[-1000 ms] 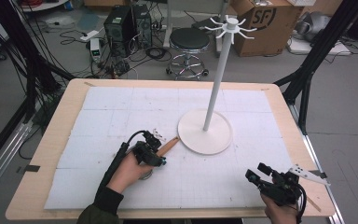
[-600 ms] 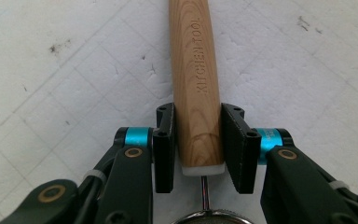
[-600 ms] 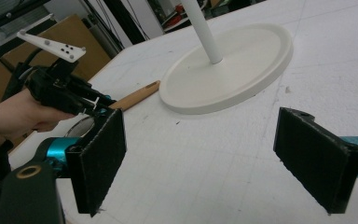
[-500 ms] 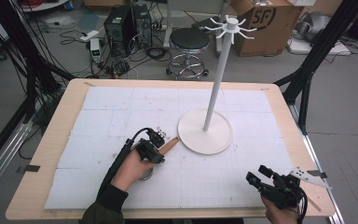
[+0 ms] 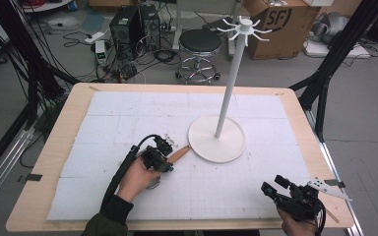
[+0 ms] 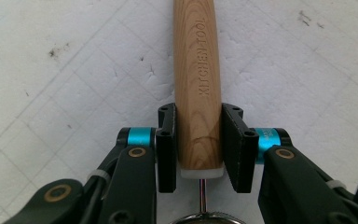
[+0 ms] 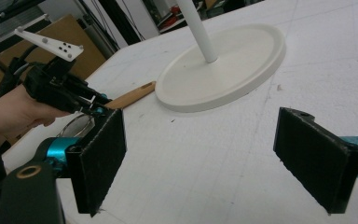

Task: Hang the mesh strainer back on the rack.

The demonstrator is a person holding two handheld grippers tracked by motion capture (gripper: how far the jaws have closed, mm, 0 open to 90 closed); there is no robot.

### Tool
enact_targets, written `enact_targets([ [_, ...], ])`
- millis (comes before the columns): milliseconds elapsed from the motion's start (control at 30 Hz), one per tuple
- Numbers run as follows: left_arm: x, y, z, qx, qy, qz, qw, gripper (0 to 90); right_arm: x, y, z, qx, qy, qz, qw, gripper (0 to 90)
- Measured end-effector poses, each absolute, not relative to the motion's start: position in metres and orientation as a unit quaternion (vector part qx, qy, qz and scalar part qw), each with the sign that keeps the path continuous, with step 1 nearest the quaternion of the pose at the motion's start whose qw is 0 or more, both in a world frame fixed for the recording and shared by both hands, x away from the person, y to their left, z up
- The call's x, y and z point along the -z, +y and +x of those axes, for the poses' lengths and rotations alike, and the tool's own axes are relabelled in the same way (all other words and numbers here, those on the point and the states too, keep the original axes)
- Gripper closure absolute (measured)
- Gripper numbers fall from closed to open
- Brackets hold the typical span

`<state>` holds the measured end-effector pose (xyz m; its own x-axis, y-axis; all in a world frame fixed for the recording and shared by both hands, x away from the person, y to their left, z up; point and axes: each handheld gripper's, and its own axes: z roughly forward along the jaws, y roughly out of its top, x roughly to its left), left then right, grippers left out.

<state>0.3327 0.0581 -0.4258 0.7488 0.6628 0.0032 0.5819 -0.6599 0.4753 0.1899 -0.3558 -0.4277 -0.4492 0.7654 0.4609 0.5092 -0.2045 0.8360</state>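
Observation:
A kitchen tool with a wooden handle (image 6: pixel 198 70) lies on the white mat, pointing at the round base (image 5: pixel 216 142) of a white hook stand. My left gripper (image 6: pixel 199 144) is shut on the handle's near end, one pad pressed on each side. In the high view this gripper (image 5: pixel 165 160) sits left of the stand base, with the handle (image 5: pixel 179 153) sticking out toward it. A thin metal stem and ring (image 6: pixel 204 215) show below the handle. My right gripper (image 5: pixel 270 189) hovers open near the table's front right corner, nothing between its pads (image 7: pixel 100 158).
The stand's pole (image 5: pixel 231 78) rises to a crown of hooks (image 5: pixel 244 27). A white foam mat (image 5: pixel 128 113) covers most of the wooden table (image 5: pixel 59 147). Behind the table are a stool (image 5: pixel 199 44), a cardboard box (image 5: pixel 280 22) and cables on the floor.
The right gripper has drifted slightly toward the near edge. The left gripper stays at the wooden handle, with the hand barely shifted.

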Motion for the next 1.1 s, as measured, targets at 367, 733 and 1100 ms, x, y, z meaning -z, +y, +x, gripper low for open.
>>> enact_targets([
  [367, 0.408, 0.085, 0.326, -0.071, 0.342, 0.874, 0.338, 69.1, 0.429, -0.355, 0.190, -0.580, 0.618, 0.519, 0.108, 16.4],
  [733, 0.371, 0.104, 0.315, -0.076, 0.307, 0.757, 0.571, 69.0, 0.431, -0.354, 0.193, -0.581, 0.624, 0.512, 0.110, 16.4],
  [1100, 0.322, 0.088, 0.312, -0.140, 0.258, 0.663, 0.689, 69.1, 0.434, -0.348, 0.207, -0.578, 0.635, 0.502, 0.099, 16.3],
])
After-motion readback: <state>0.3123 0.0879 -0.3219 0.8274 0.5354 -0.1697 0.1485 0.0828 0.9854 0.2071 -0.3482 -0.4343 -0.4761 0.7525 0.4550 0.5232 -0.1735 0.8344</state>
